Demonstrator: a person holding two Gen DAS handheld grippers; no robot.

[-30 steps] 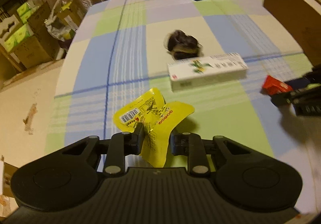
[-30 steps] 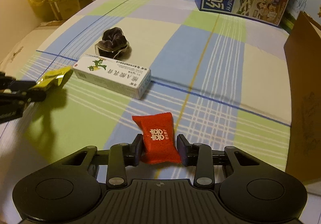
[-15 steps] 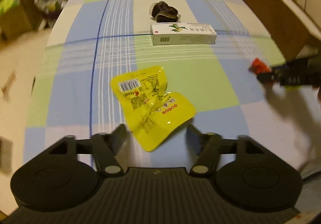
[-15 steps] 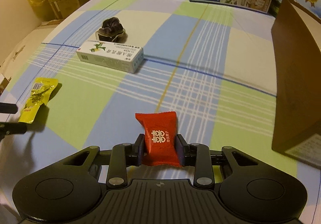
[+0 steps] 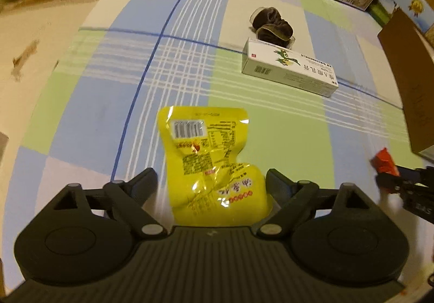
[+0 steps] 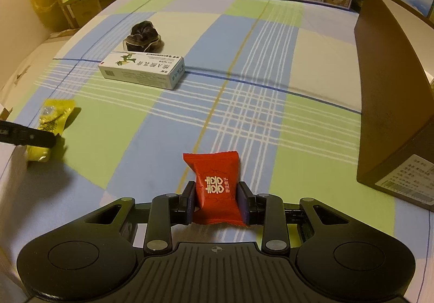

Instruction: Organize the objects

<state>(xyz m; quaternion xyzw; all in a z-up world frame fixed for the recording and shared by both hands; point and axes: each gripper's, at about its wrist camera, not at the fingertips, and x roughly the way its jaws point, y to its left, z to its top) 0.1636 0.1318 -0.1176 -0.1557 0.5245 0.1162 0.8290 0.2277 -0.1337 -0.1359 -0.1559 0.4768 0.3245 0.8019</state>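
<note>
Yellow packet (image 5: 210,164) lies before white carton (image 5: 289,68) and dark scrunchie (image 5: 272,23)

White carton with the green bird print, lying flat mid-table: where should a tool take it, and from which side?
Grip the white rectangular carton across its narrow width at mid-length, coming from above. It lies flat, long sides free; only the dark scrunchie sits close behind.
</note>
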